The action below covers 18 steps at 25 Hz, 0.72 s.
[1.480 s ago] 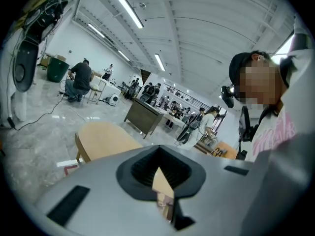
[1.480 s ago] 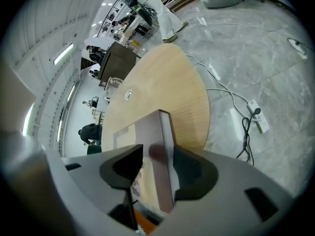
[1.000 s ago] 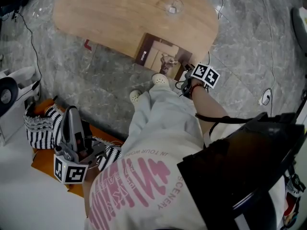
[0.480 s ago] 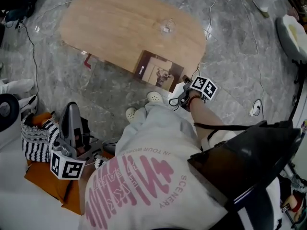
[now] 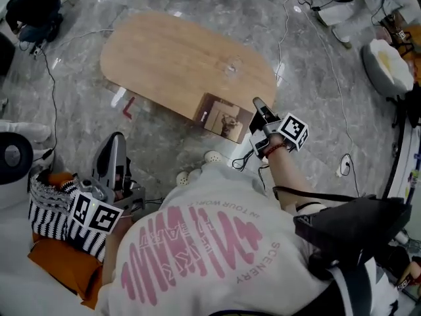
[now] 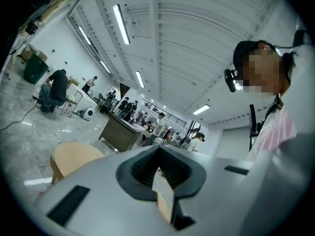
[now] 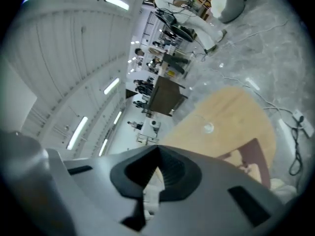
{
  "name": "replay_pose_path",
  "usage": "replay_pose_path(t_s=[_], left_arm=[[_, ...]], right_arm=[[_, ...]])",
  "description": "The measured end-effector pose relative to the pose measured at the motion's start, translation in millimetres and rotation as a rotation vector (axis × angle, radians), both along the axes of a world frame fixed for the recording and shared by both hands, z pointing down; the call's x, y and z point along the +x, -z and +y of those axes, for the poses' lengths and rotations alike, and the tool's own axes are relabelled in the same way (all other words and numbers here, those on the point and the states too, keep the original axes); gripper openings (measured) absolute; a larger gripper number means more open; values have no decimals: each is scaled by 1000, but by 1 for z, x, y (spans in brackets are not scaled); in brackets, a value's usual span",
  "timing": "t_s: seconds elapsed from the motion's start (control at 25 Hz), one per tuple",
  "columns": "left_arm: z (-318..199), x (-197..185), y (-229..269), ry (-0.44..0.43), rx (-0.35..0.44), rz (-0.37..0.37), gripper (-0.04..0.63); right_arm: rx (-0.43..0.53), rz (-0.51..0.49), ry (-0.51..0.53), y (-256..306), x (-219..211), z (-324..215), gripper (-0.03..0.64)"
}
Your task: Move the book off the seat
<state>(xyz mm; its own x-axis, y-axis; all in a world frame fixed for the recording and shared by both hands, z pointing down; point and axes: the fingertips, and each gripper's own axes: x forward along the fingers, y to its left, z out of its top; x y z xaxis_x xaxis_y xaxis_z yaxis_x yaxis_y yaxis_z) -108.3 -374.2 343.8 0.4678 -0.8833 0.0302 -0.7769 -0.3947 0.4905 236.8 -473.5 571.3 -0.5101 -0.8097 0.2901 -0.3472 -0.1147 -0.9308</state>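
The brown book (image 5: 223,116) lies flat on the near edge of the oval wooden table (image 5: 164,58); the right gripper view shows that book (image 7: 252,157) below the jaws. My right gripper (image 5: 257,103) hovers just beside the book's right edge, shut with nothing in it (image 7: 156,166). The left gripper (image 5: 116,141) is held up over the seat at the lower left, shut and empty (image 6: 158,167), pointing towards the ceiling. The seat's orange cushion (image 5: 54,268) carries a black-and-white striped throw (image 5: 45,197).
A small clear glass piece (image 5: 231,66) sits on the table's middle. Cables (image 5: 329,71) trail over the grey marble floor. My white shoes (image 5: 212,157) stand just below the table edge. A white appliance (image 5: 14,158) is at the left.
The view has risen and pulled back. The book stays on the table edge while my right gripper lifts beside it. The left gripper has come up from the seat.
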Motion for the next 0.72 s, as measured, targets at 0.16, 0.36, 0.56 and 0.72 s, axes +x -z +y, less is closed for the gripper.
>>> replay_pose_path(t_s=[0.16,0.36,0.56,0.72], left_arm=[[-5,-5,10,-50,53,-1,8],[-9,0,25,-110,110,7,8],[-6,6,27,-174,117,-19,8],[-2,8,15,-218,63,-39,8]], right_arm=[[299,-119,-2,110,-27,-13,11],[565,-222,71,218,-60,7,11],[720,-38,160,272,-85,31,11],[759,130,209,280,-96,43,11]])
